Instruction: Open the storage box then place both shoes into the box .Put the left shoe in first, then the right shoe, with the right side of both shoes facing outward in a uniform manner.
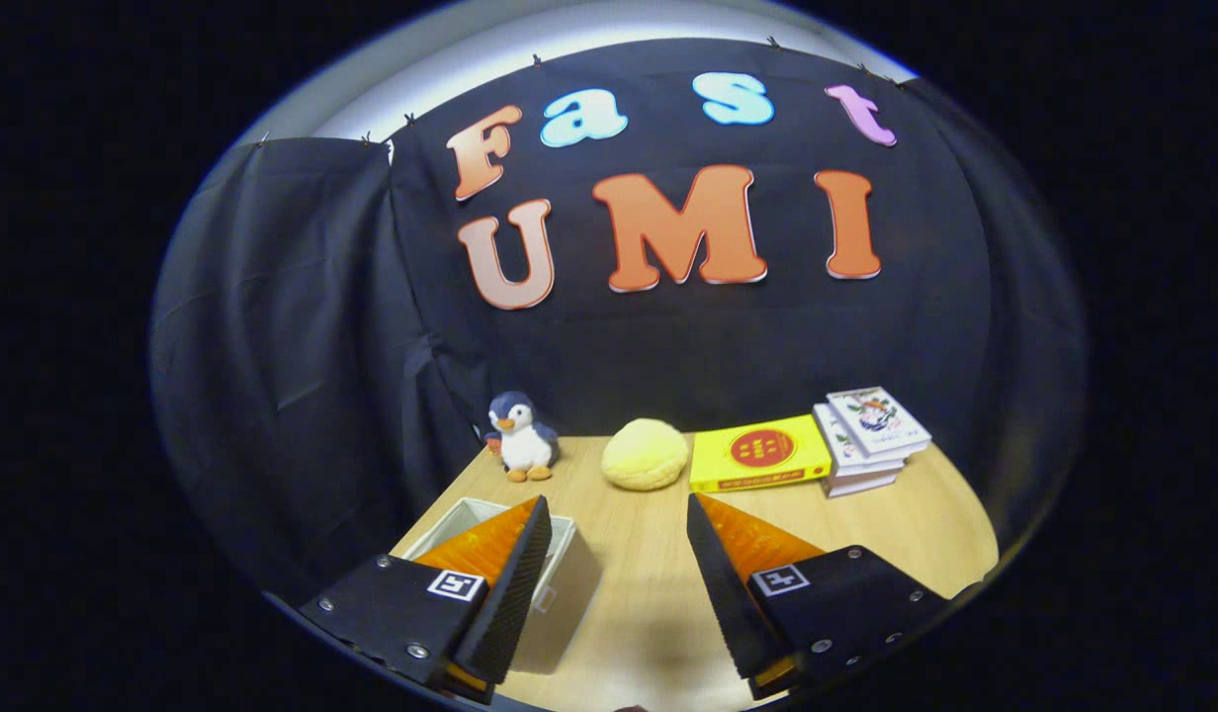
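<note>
In the gripper view, the gripper point(617, 512) is held above a light wooden table point(896, 534) with its jaws spread wide and nothing between them; bare table is seen in the gap. One storage box point(569, 583), whitish and open at the top, stands on the table beneath and just beyond the left finger, which covers much of it; what lies inside cannot be told. At the far edge of the table, against the black cloth wall, four groups of things are lined up: one plush penguin point(521, 435), one pale yellow round cushion point(646, 453) beside it, one flat yellow box point(759, 453) with a red round label whose writing is too small to be read, and one stack of books point(869, 438), about three in number, touching the yellow box. A square black-and-white marker is carried on each finger mount, two in all.
</note>
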Demonstrator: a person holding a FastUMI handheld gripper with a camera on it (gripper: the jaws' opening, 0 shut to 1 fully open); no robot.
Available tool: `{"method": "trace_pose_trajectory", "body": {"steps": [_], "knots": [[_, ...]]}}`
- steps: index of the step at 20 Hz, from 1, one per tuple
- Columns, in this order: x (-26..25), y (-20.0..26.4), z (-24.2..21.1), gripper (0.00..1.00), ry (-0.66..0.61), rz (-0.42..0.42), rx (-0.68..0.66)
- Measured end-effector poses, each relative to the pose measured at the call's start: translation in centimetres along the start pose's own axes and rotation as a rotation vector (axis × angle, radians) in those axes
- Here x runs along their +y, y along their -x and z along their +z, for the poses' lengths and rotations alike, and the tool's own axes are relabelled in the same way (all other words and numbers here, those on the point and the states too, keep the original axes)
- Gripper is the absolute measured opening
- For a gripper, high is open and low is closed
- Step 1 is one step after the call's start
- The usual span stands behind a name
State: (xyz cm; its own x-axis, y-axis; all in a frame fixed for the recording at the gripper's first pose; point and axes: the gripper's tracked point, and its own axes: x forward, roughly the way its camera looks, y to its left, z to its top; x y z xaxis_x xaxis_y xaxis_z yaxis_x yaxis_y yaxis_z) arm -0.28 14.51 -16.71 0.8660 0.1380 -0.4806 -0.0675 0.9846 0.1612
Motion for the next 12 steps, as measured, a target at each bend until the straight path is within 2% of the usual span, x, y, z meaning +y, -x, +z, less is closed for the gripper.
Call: {"method": "trace_pose_trajectory", "body": {"steps": [3,12], "knots": [[-4.3,2.3,2.9,0.97,0.003,-0.034,-0.09],[-13.1,8.3,10.0,0.97,0.041,-0.11,-0.354]]}}
